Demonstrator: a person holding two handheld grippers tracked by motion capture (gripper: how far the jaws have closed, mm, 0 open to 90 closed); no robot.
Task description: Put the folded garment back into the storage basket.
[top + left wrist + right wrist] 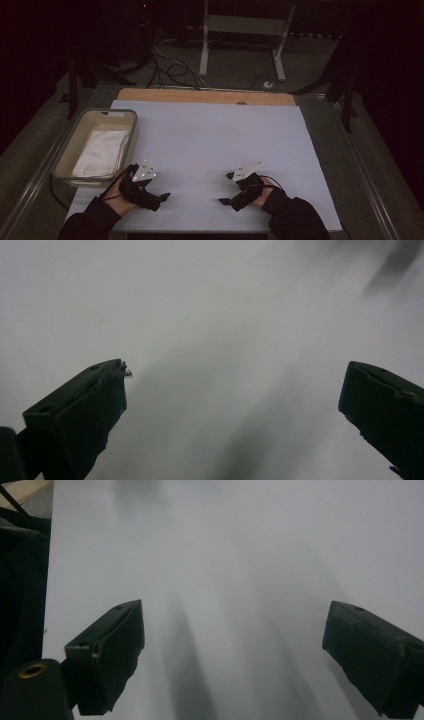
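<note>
Beige plastic forms the tub at the far left of the table, standing partly on the pale sheet that covers the tabletop. Inside it lies a folded white cloth, flat against the bottom and squared up with the walls, which looks like a stack kept ready for lifting out. This cloth is the nearest workable thing, so I take it as what the work concerns; nothing touches it yet.

Just beside the tub's near corner sits the left gripper, held low over the sheet by the left hand, its grey three-cornered plate facing up. Its own camera shows the jaws spread wide with nothing between them, only bare sheet ahead. It points toward the middle of the table rather than at the tub, a resting pose more than a reach.

Farther right, well apart from the tub, the right gripper rests in the right hand, pointing inward so the pair mirror each other. Its jaws are likewise spread and empty, with bare sheet and, at the left of that view, the sheet's edge and a strip of wood beyond. Both being parted and low suggests a start position. I judge the left one better placed to fetch the cloth.

Beyond the table, cables and a metal stand occupy the dim floor.
</note>
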